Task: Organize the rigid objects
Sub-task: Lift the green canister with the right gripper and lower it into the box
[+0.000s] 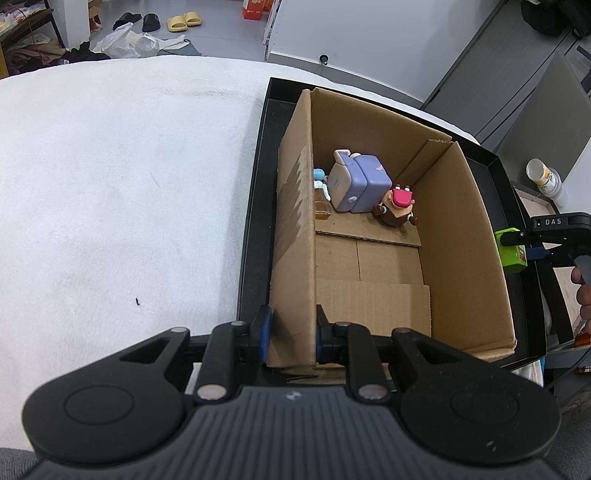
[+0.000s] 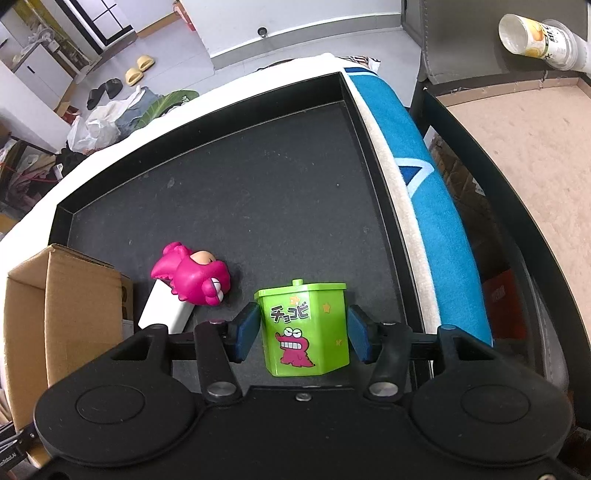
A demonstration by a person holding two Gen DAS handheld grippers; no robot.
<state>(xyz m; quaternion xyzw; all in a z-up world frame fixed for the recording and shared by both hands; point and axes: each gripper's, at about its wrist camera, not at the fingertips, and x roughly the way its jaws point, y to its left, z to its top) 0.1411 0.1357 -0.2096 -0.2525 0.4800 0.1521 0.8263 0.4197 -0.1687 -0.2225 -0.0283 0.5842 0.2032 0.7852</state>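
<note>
- I see a white terry cloth [image 1: 110,166] covering the table surface.
- On the floor beyond it lie a pair of yellow rubber slippers [image 1: 183,20] and a pair of black slippers [image 1: 136,21], near a crumpled white plastic bag [image 1: 118,38].
- A blue and white towel [image 2: 417,155] runs along the table's right edge.
- A clear plastic bottle with a yellow label [image 2: 539,40] lies on its side on a beige board [image 2: 535,155].
- A grey cabinet [image 1: 517,92] stands further back.

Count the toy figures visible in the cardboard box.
1: a brown figure with a pink cap at the far end of the cardboard box, beside the purple case. Others may hide behind that case.
</note>
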